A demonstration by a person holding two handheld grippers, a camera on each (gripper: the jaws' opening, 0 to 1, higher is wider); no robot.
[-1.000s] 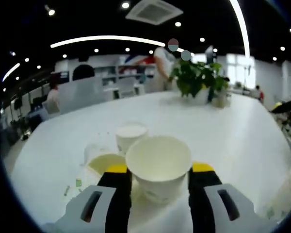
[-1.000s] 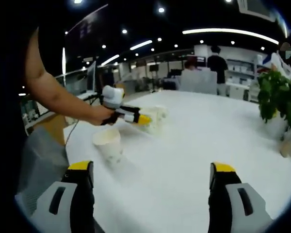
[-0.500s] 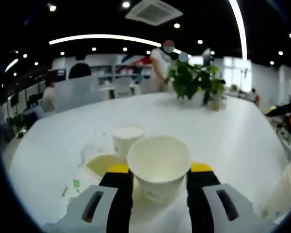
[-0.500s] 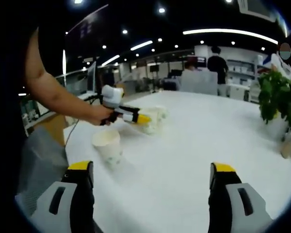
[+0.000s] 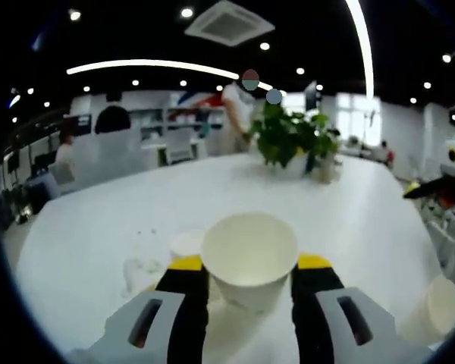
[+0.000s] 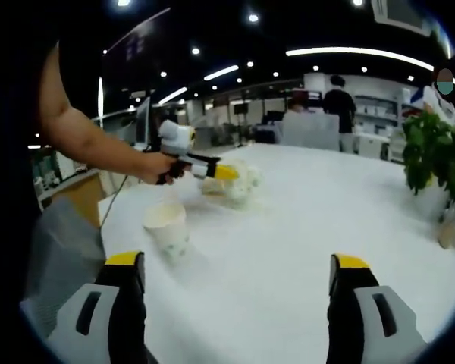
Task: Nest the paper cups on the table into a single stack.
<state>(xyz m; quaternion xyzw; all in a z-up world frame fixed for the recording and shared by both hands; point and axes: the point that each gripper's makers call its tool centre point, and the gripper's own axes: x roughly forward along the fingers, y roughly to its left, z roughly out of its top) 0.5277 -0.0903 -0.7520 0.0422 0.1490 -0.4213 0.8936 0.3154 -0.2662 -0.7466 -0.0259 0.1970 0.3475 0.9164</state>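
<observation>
We have lifted the paper cup [image 5: 249, 254] clenched in our left gripper [image 5: 249, 282] above the upright cup [image 5: 186, 243] lower-left of centre, while our right gripper [image 6: 238, 282] hangs released.

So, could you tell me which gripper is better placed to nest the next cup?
The left gripper: it grips a paper cup just above another cup. The right gripper is open, apart from the lone cup.
</observation>
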